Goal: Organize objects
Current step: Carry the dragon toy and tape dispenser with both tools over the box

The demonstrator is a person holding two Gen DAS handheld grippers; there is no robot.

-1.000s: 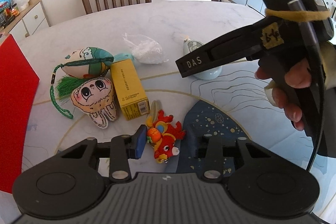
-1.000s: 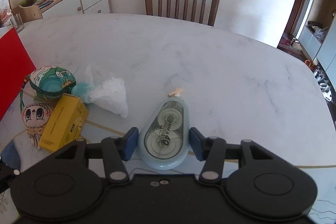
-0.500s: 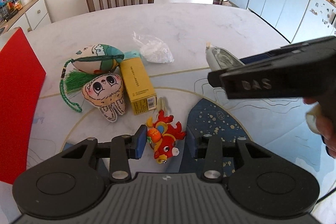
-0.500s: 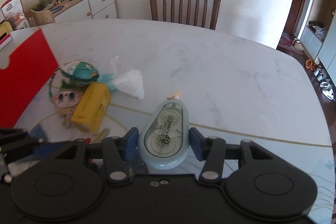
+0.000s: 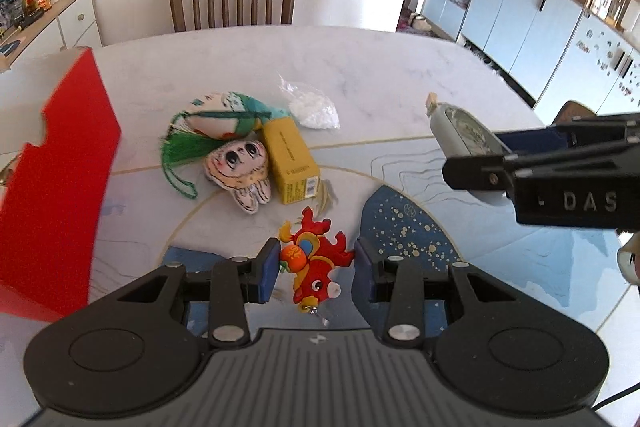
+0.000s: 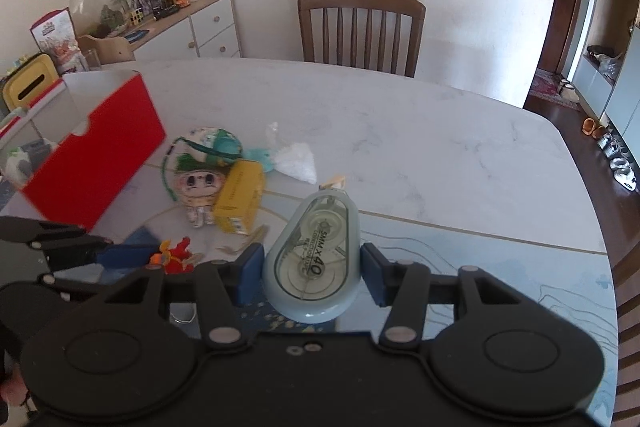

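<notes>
Right hand-held gripper [image 6: 311, 273]: clamped on correction tape [image 6: 316, 259], lower centre | Left hand-held gripper [image 5: 315, 269]: holding dragon toy [image 5: 314, 259], lower centre | Red box [image 6: 94, 151]: left on tabletop [image 6: 440, 147], open, contents unclear

I can read "5MM x 40" on the clear window of the correction tape dispenser [image 6: 312, 263], with a smaller line under it that looks like "CORRECTION TAPE". From my left camera, "DAS" stands in pale letters on the side of the right gripper [image 5: 576, 201]. The yellow box [image 5: 291, 163] carries print and a barcode, too small to read
</notes>
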